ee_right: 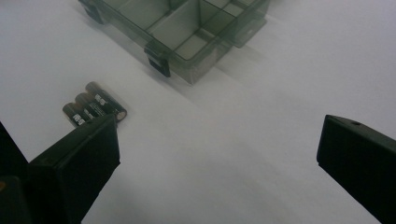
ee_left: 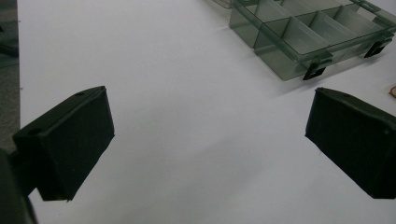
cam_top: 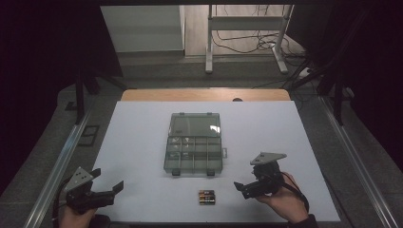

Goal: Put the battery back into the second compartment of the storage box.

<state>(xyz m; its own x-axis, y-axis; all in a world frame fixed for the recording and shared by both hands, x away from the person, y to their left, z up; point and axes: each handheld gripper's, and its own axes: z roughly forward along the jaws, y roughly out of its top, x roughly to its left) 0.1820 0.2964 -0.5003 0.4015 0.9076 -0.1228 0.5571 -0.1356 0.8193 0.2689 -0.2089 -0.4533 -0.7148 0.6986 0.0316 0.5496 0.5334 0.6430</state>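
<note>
A white rectangular worktop (cam_top: 142, 142) carries a smoky translucent plastic compartment box (cam_top: 194, 153) near its middle, with the hinged lid (cam_top: 195, 124) thrown back flat on the far side. The box tray is split by thin walls into a grid of small cells, and two dark latches hang off its near edge. Nearer than the box and a little to its right lie three small black-and-gold cylindrical batteries (cam_top: 206, 197), packed side by side and touching one another, their long axes running left to right. They rest on the bare worktop, apart from the box.

The right claw (cam_top: 243, 186) is held in a hand (cam_top: 284, 202) at the near right of the worktop, pointing left toward the batteries and just beside them without touching. In the right gripper view its two black jaws stand wide apart with nothing between them, and the batteries (ee_right: 95, 109) sit just beyond the tip of the left-hand jaw, with the box corner (ee_right: 187, 42) farther off.

The left claw (cam_top: 107, 183) sits at the near left corner, well apart from the batteries and the box, pointing right. In the left gripper view its jaws are likewise spread wide over bare white surface, gripping nothing, with the box (ee_left: 303, 37) at the upper right.
</note>
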